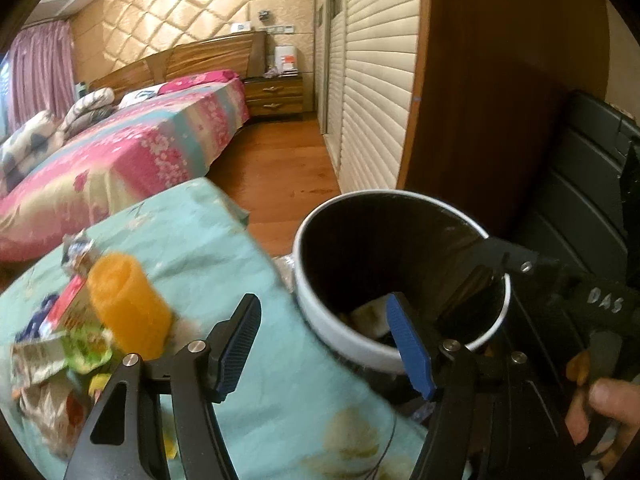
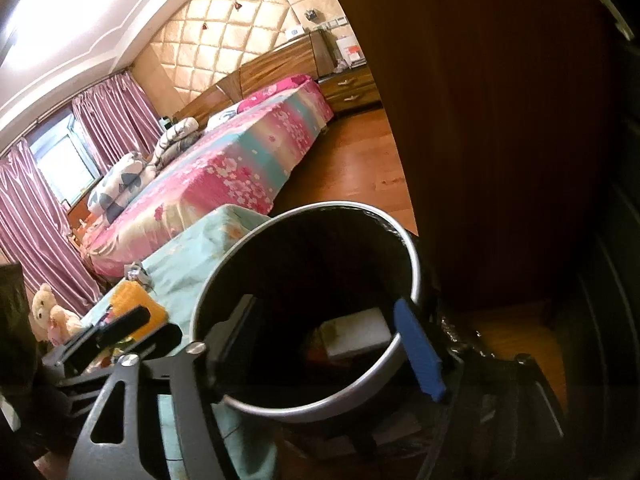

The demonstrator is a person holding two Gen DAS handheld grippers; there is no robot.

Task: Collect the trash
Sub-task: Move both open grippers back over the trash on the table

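- Two wrist views logged. Biggest item is the bed (image 1: 132, 152) with a pink floral sheet, across the wooden floor (image 1: 280, 160) at the far side of the room.
- Louvred wardrobe doors (image 1: 376, 80) run along the right, with a dark wooden panel (image 1: 500, 100) nearer the cameras.
- Bench (image 1: 240, 240) under a teal cloth fills the lower left of the left wrist view.
- Trash bin (image 1: 332, 320), white outside and black-lined, stands just beside the right edge of the bench, its rim about level with the cloth. I can see a pale white scrap (image 2: 356, 336) at the bottom among darker bits.
- Right claw (image 2: 322, 304): fingers spread wide at the bin mouth. The black finger shows inside the bin and the blue pad (image 2: 418, 354) lies over the right rim. I cannot tell whether either touches the wall. Nothing is pinched.
- Left claw (image 1: 323, 300): fingers spread wide and empty, hanging over the bench edge where it meets the bin.
- Operator's hand (image 1: 600, 412) grips the right handle at lower right.
- Uncollected trash sits on the cloth to the left of the left claw: an orange roll (image 1: 128, 304) lying tilted on a heap of crumpled wrappers (image 1: 48, 360), blurred.
- Teddy bear (image 2: 44, 304) sits by the pink curtain beyond the bench.
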